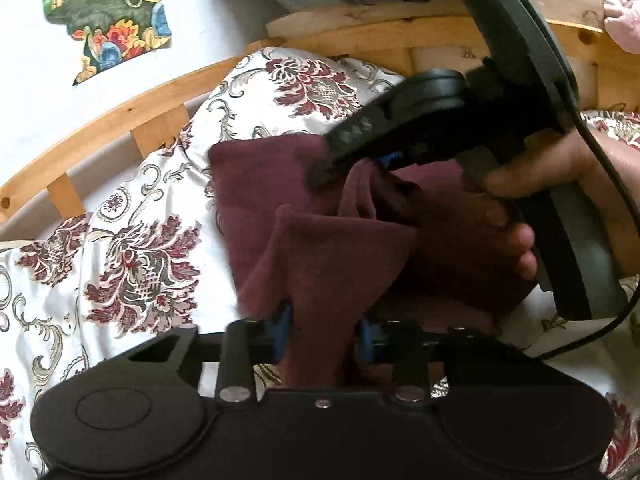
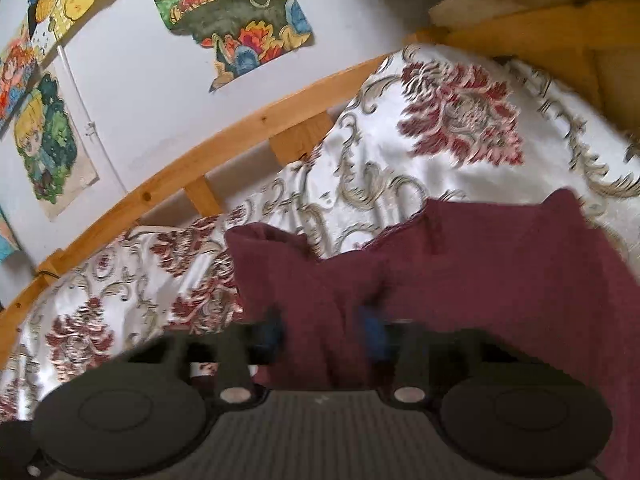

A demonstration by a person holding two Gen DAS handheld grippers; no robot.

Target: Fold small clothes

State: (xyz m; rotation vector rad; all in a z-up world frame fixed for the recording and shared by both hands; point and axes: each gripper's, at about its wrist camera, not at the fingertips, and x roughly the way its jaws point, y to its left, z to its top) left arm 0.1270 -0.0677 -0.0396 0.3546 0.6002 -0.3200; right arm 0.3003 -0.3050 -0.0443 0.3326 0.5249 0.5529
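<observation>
— Cloth point(image 1: 320, 256), dark red, bunched up between the 2 blue pads of the left claw point(image 1: 325, 330); pinched there, jaws narrow.

— And the right claw point(image 2: 326, 330)?

— Same: narrowed onto a fold of that cloth, seen blurred from its own camera. Visible again from the left camera, ahead and to the right of the left claw point(image 1: 360, 164), tip buried in the fabric, gripped by a hand point(image 1: 516, 216).

— Rest of the cloth?

— Spread ahead of both claws on a flowered white bedspread point(image 1: 132, 264), touching it, rumpled into a ridge between the 2 grips.

— Beyond that?

— Wooden bed rail point(image 2: 240, 144) past the bedspread, then a white wall with a bright drawing point(image 2: 236, 12) taped on.
</observation>
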